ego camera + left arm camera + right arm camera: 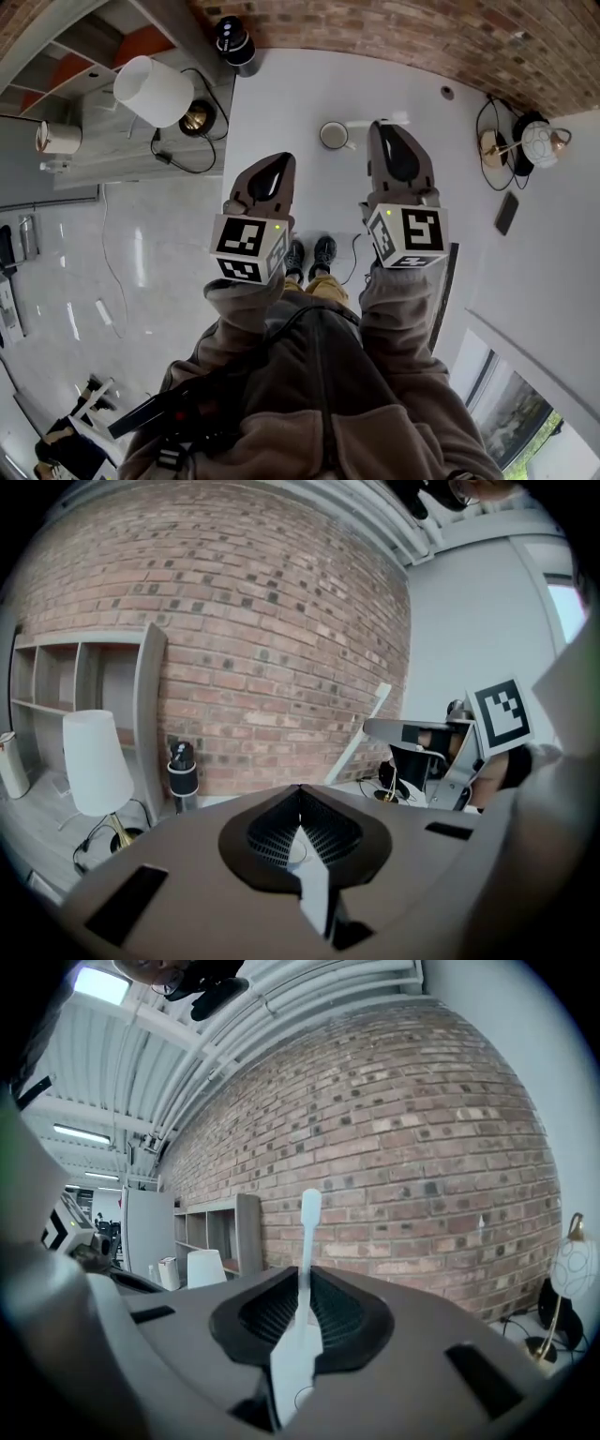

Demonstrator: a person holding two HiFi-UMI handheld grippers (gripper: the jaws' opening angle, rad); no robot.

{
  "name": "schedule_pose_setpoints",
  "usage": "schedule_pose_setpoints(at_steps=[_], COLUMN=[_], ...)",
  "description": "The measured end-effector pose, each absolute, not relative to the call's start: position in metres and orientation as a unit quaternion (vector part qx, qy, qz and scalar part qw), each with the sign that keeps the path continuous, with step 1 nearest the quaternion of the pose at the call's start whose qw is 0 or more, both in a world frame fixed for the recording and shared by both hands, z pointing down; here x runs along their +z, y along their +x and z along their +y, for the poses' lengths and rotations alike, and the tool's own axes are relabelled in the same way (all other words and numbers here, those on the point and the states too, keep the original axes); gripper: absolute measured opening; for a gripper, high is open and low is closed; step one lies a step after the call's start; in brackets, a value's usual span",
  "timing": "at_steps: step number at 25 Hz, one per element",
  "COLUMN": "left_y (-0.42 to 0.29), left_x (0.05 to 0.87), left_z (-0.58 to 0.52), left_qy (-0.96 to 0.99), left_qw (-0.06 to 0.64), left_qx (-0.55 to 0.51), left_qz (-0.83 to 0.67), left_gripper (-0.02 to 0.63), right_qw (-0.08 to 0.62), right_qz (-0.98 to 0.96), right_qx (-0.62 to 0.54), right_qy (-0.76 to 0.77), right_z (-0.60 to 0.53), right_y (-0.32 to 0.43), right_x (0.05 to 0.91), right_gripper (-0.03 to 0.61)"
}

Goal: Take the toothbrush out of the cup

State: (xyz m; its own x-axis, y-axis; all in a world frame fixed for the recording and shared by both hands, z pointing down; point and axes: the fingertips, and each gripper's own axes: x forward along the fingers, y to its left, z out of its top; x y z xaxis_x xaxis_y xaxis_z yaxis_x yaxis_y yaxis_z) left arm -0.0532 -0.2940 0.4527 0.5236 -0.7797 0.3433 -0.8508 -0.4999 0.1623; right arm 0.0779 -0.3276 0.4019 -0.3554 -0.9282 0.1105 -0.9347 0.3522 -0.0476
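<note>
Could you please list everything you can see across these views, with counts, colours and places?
toothbrush: one, white, upright between the right gripper's jaws
cup: one, white, on the table ahead of both grippers
table: one, white, against the brick wall
shade lamp: one, white, left of the table
cylinder: one, black, at the table's far left corner
globe lamp: one, white, far right
left gripper: grey, shut, empty
right gripper: grey, shut on the toothbrush

The head view looks steeply down from above the person onto the white table (pixel 281 103), the left gripper (pixel 279 159) and the right gripper (pixel 382 125), while each gripper view rides close behind its own jaws, the left facing level and the right tilted upward, and all three share the brick wall (pixel 262 621), shelf unit (pixel 84 677) and white lamp (pixel 94 761).
</note>
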Motion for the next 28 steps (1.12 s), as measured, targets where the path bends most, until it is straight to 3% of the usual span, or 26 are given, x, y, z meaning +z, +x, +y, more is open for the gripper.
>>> schedule_pose_setpoints(at_steps=[19,28], left_y=[-0.014,-0.01], left_x=[0.266,0.22], left_z=[-0.29,-0.303], left_qy=[0.907,0.899], left_qw=[0.02,-0.033], left_qx=[-0.014,-0.041], left_qz=[-0.42,-0.436], left_gripper=[0.005,0.005], right_qw=[-0.032,-0.044], right_qz=[-0.816,-0.816], right_qx=[-0.07,-0.108], right_qy=[0.573,0.566], right_z=[-0.294,-0.3], right_y=[0.092,0.088], right_x=[0.235,0.198], right_gripper=[0.044,0.044])
